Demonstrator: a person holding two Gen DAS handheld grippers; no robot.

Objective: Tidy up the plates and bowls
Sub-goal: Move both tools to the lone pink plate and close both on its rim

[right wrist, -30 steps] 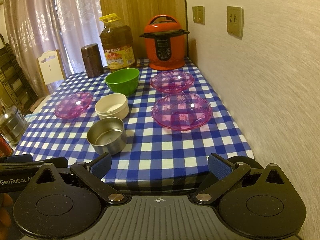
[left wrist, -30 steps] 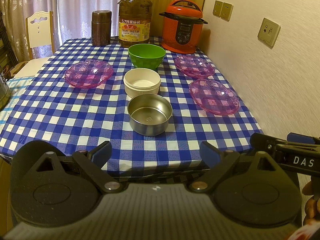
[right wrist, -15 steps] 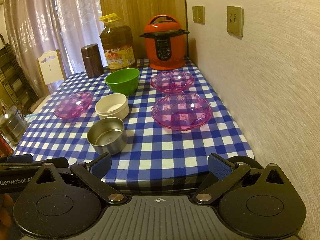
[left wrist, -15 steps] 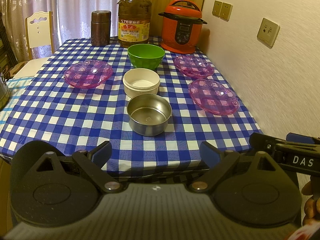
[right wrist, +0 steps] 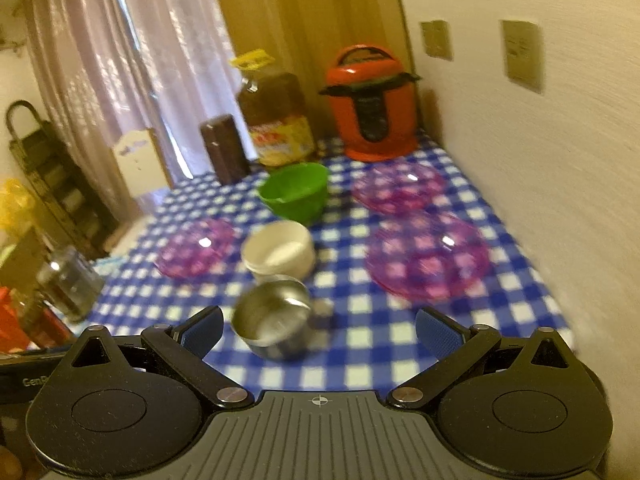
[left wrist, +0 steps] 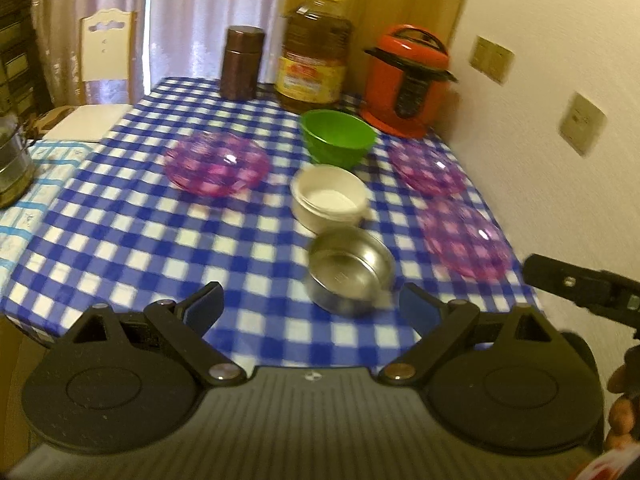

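While both views blur, the left gripper (left wrist: 310, 306) and the right gripper (right wrist: 318, 326) hang above the near edge of a blue-and-white checked table (left wrist: 120, 232), each with its blue-padded fingers spread wide and grasping nothing.

Taking the white bowl (left wrist: 330, 202) at mid-table as the landmark: a steel bowl (left wrist: 350, 276) sits just in front of it, nearest the grippers, and a green bowl (left wrist: 338, 140) stands just behind it. One purple plate (left wrist: 218, 162) lies well to its left. Two more lie to its right along the wall, a far purple plate (left wrist: 430, 168) level with the green bowl and a near purple plate (left wrist: 466, 240) level with the steel bowl.

Behind the green bowl, at the table's far end, stand a red pressure cooker (left wrist: 406, 86), a large oil bottle (left wrist: 314, 48) and a brown canister (left wrist: 240, 64).

A white chair (left wrist: 102, 80) stands beyond the table's far left corner, before pale curtains (left wrist: 200, 12).
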